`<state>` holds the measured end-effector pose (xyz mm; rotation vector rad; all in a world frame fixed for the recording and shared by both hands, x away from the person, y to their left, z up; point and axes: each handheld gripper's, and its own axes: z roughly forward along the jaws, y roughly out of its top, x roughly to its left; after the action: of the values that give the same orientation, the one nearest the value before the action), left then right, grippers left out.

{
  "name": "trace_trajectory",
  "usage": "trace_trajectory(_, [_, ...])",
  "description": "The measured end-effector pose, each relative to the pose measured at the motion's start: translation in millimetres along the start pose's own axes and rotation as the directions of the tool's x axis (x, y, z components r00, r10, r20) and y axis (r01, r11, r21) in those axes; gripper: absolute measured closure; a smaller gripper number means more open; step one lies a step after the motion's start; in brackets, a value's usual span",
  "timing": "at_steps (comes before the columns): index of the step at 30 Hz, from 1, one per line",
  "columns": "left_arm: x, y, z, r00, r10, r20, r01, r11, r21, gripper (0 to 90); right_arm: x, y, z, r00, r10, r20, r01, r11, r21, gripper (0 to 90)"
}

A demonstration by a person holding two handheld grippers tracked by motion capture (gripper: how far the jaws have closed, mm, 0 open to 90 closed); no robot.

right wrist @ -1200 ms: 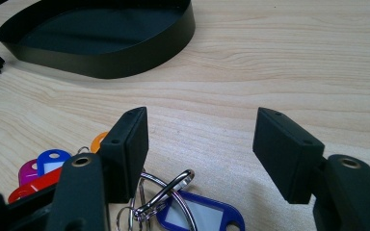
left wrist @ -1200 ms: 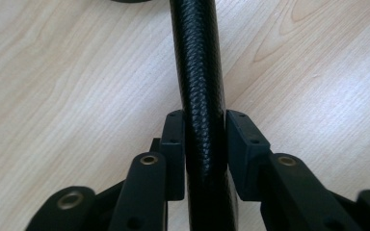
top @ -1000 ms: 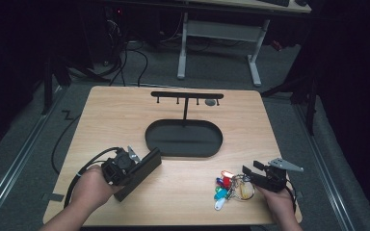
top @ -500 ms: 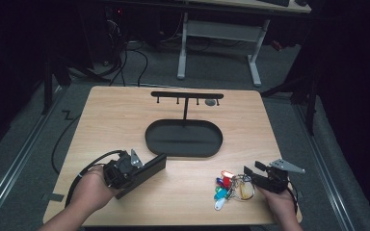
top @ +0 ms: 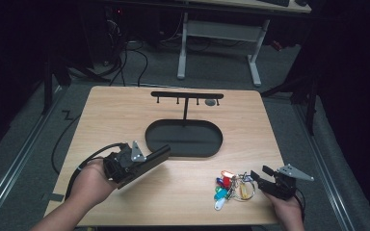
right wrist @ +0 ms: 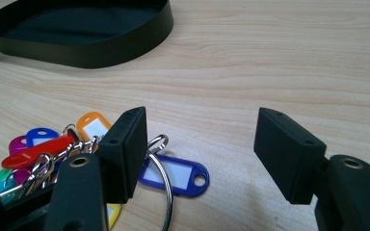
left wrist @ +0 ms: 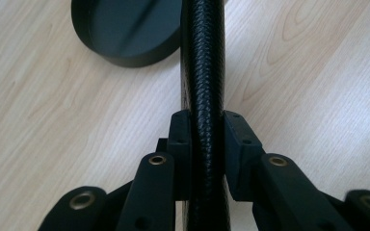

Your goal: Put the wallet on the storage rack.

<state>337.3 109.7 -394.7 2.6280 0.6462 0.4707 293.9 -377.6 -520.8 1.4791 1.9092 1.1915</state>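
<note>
My left gripper (top: 142,163) is shut on a flat black case with a leather-like grain (top: 158,155), held above the table just left of the black oval tray (top: 183,147). In the left gripper view the case (left wrist: 202,72) stands edge-on, pinched between both pads (left wrist: 207,139). A bunch of keys with coloured tags (top: 227,185) lies at the front right. My right gripper (top: 260,175) is open just right of it. In the right gripper view (right wrist: 200,149) the left jaw rests over the key ring (right wrist: 163,178), and a blue tag (right wrist: 176,174) lies between the jaws.
A black T-shaped stand with several hooks (top: 187,95) rises from the tray's far side; a small grey item (top: 211,102) hangs at its right end. The tray's wall (right wrist: 101,55) is beyond the keys. Table edges are near both hands.
My left gripper has carried the black case a little to the right and forward, closer to the tray. The right gripper has stayed by the keys.
</note>
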Motion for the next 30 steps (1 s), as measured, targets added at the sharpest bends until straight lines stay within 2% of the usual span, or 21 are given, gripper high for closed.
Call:
trace_trajectory(6, [-3.5, 18.2, 0.9, 0.9989, 0.046, -0.007, -0.046, 0.9984, -0.032, 75.6, 0.1, -2.3, -4.3, 0.9998, -0.012, -0.015, 0.012, 1.0, -0.006, 36.6])
trace_trajectory(11, [-5.8, 32.0, 6.4, 0.9954, 0.095, -0.013, -0.096, 0.9949, -0.033, 75.6, 0.5, -2.5, -3.9, 0.9998, -0.011, -0.019, 0.011, 1.0, -0.006, 36.8])
trace_trajectory(15, [-5.0, 42.0, 10.3, 0.9898, 0.137, -0.037, -0.139, 0.989, -0.05, 75.7, 2.8, -4.4, -1.3, 0.999, -0.035, -0.029, 0.036, 0.999, 0.015, 37.2])
trace_trajectory(20, [-3.4, 54.2, 17.6, 0.9797, 0.193, -0.052, -0.196, 0.9787, -0.06, 75.8, 3.2, -6.2, -5.2, 0.9992, -0.035, -0.022, 0.035, 0.999, 0.015, 37.5])
trace_trajectory(22, [-0.9, 58.7, 21.9, 0.9769, 0.204, -0.062, -0.208, 0.9766, -0.055, 76.0, 2.2, -5.5, -5.2, 0.9995, -0.026, -0.018, 0.026, 1.0, 0.013, 37.5])
trace_trajectory(24, [2.1, 63.0, 26.7, 0.9778, 0.198, -0.068, -0.202, 0.978, -0.052, 76.1, 1.4, -4.8, -4.0, 0.9994, -0.029, -0.019, 0.029, 0.999, 0.014, 37.5])
trace_trajectory(30, [3.4, 77.9, 34.4, 0.9683, 0.236, -0.081, -0.242, 0.9683, -0.064, 76.2, 2.3, -2.6, -1.9, 0.999, -0.035, -0.028, 0.036, 0.999, 0.011, 37.6])
